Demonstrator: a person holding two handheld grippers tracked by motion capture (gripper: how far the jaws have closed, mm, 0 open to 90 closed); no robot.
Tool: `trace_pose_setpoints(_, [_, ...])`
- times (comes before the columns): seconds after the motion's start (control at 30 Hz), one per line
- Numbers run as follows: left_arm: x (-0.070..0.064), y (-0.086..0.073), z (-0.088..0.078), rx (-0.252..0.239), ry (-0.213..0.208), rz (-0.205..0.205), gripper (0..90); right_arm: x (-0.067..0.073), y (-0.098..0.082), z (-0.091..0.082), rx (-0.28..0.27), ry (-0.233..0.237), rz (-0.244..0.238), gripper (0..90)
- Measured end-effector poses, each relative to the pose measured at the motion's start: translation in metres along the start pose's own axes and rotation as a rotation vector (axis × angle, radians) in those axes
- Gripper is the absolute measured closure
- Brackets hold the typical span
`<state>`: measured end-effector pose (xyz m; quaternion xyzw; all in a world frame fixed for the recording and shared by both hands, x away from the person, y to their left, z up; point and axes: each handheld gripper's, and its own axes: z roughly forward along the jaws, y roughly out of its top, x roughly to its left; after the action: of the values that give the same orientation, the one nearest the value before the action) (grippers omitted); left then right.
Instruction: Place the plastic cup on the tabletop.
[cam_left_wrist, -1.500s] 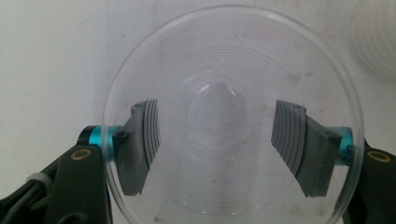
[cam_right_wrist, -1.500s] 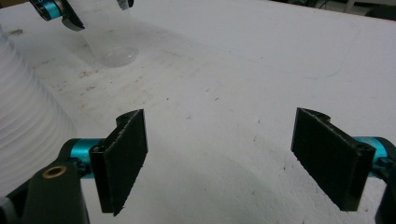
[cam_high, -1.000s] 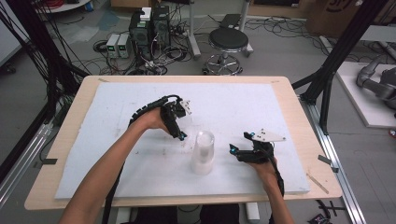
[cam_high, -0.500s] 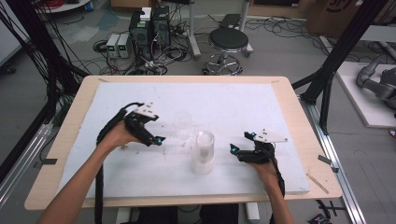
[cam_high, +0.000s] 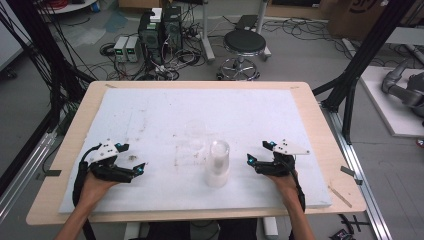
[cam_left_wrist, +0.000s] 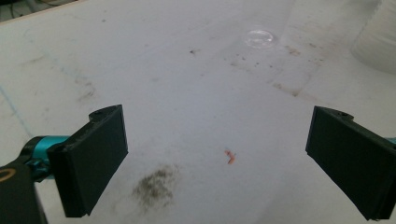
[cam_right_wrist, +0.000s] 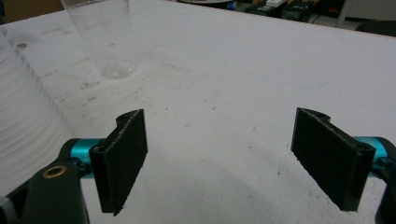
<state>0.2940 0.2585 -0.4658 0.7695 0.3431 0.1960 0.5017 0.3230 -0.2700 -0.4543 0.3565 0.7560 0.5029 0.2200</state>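
Observation:
A stack of white ribbed cups (cam_high: 217, 163) stands upright on the white board, near its front middle. A single clear cup (cam_high: 195, 134) stands just behind it and to its left, apart from it. My left gripper (cam_high: 131, 157) rests low at the front left, open and holding nothing; in its own view the jaws (cam_left_wrist: 219, 154) frame bare board, with the clear cup's base (cam_left_wrist: 260, 38) far ahead. My right gripper (cam_high: 257, 152) sits open to the right of the stack. Its own view (cam_right_wrist: 219, 154) has the stack (cam_right_wrist: 23, 116) at the left and the clear cup (cam_right_wrist: 100, 32) beyond.
The white foam board (cam_high: 150, 110) covers a wooden table (cam_high: 65, 125) and carries smudges and a small orange scrap (cam_left_wrist: 229, 157). Beyond the far edge are a stool (cam_high: 244, 44), computer boxes (cam_high: 160, 27) and cables on the floor.
My left gripper has let go of the clear cup near the board's middle and drawn back to the front left. The right gripper has stayed put.

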Motion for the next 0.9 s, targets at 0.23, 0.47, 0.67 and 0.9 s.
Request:
trace_pose_setpoints(0.23, [-0.0038, -0.0075, -0.0065, -0.056, 0.042, 0.0, 5.5, -0.0005, -0.0008, -0.0019, -0.022, -0.001, 0.006, 18.7])
trace_pose_setpoints(0.47, [-0.0048, -0.0094, -0.0083, -0.075, 0.053, 0.006, 5.5, 0.0006, -0.0016, -0.0036, -0.036, -0.005, 0.001, 18.7])
trace_pose_setpoints(0.67, [-0.0028, -0.01, -0.0094, -0.085, 0.058, -0.014, 5.5, 0.0008, -0.0024, -0.0048, -0.055, -0.018, -0.013, 18.7])
trace_pose_setpoints(0.9, [-0.0027, -0.011, -0.0111, -0.102, 0.063, -0.021, 5.5, -0.0004, -0.0025, -0.0054, -0.058, -0.012, 0.008, 18.7])
